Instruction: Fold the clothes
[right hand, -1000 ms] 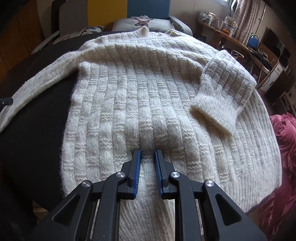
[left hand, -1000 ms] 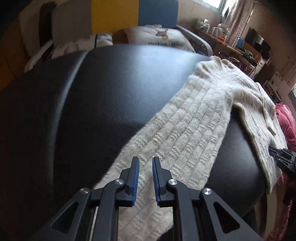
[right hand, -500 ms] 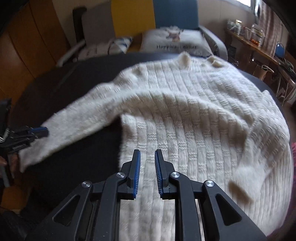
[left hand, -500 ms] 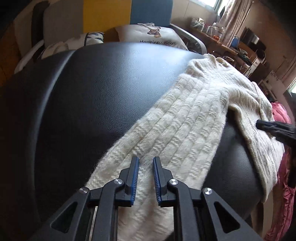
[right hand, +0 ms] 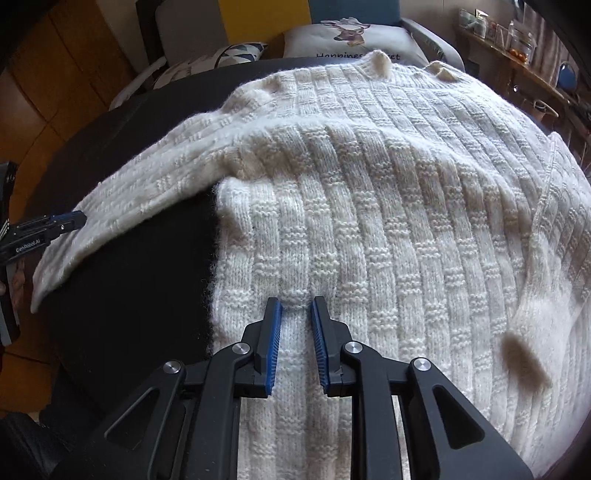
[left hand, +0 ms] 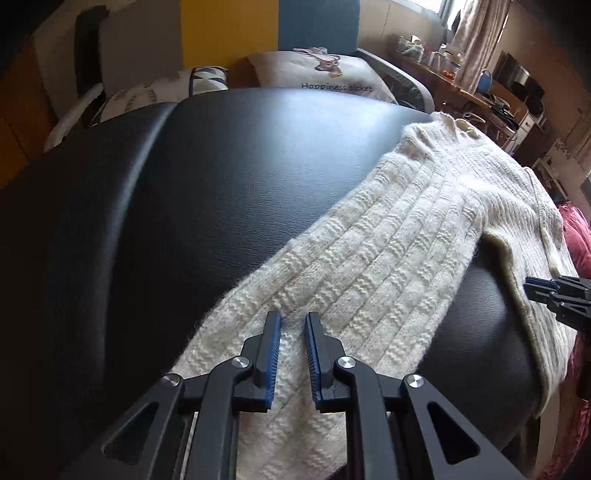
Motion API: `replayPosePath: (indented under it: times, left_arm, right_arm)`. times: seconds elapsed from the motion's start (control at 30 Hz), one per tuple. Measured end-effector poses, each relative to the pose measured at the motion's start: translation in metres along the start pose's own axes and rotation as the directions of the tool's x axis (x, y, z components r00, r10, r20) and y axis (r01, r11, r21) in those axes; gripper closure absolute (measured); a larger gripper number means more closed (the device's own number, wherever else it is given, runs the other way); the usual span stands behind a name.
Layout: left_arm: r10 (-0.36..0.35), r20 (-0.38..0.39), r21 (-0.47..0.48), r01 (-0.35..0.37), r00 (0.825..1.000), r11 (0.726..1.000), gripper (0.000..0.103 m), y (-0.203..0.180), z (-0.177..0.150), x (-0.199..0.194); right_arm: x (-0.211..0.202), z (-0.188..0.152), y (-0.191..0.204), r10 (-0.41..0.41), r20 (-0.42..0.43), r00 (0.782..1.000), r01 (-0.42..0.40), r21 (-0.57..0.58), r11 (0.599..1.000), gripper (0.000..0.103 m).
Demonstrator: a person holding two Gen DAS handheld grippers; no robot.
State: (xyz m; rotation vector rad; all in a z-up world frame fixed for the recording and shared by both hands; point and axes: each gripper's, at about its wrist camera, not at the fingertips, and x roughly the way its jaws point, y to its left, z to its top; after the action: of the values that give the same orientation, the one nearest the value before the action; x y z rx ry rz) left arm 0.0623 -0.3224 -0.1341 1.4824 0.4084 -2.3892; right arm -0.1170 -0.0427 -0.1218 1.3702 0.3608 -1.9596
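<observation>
Cream ribbed sweater (right hand: 388,229), sleeve outstretched

Bare black padded surface (left hand: 221,206) open from 9 to 12 o'clock of the left gripper (left hand: 292,321). Cream sweater (right hand: 388,206) covers 12 to 3. Cushions (left hand: 321,72) and sofa back (left hand: 229,33) block the far edge at 12. Red fabric (left hand: 576,236) at 3.
</observation>
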Motion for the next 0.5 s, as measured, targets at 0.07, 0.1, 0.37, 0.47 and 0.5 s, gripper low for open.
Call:
replayPosePath:
  times: [0.07,0.1,0.37,0.47,0.5]
  left_arm:
    - [0.007,0.000,-0.036,-0.007,1.000,0.999,0.089,0.005,0.005,-0.003]
    - [0.004,0.007,-0.067,-0.003,1.000,0.998,0.089,0.009,0.007,-0.008]
    - [-0.040,0.117,0.028,0.037,0.992,0.999,0.090,-0.015,0.014,-0.040]
    - [-0.099,0.112,0.122,0.085,0.989,0.989,0.090,-0.029,0.024,-0.034]
    - [-0.113,0.111,0.157,0.095,0.987,0.983,0.090,-0.034,0.028,-0.031]
  right_arm:
    - [0.002,0.001,0.008,-0.007,-0.011,1.000,0.007,-0.028,1.000,0.083]
    - [0.002,0.001,0.010,0.001,-0.016,1.000,-0.001,-0.035,0.999,0.083]
    - [-0.031,-0.007,-0.004,0.080,0.019,0.997,-0.080,-0.002,0.997,0.082]
    - [-0.052,0.005,-0.002,0.072,0.097,0.993,-0.071,-0.015,0.997,0.082]
    - [-0.052,0.013,0.003,0.067,0.109,0.992,-0.064,-0.028,0.998,0.082]
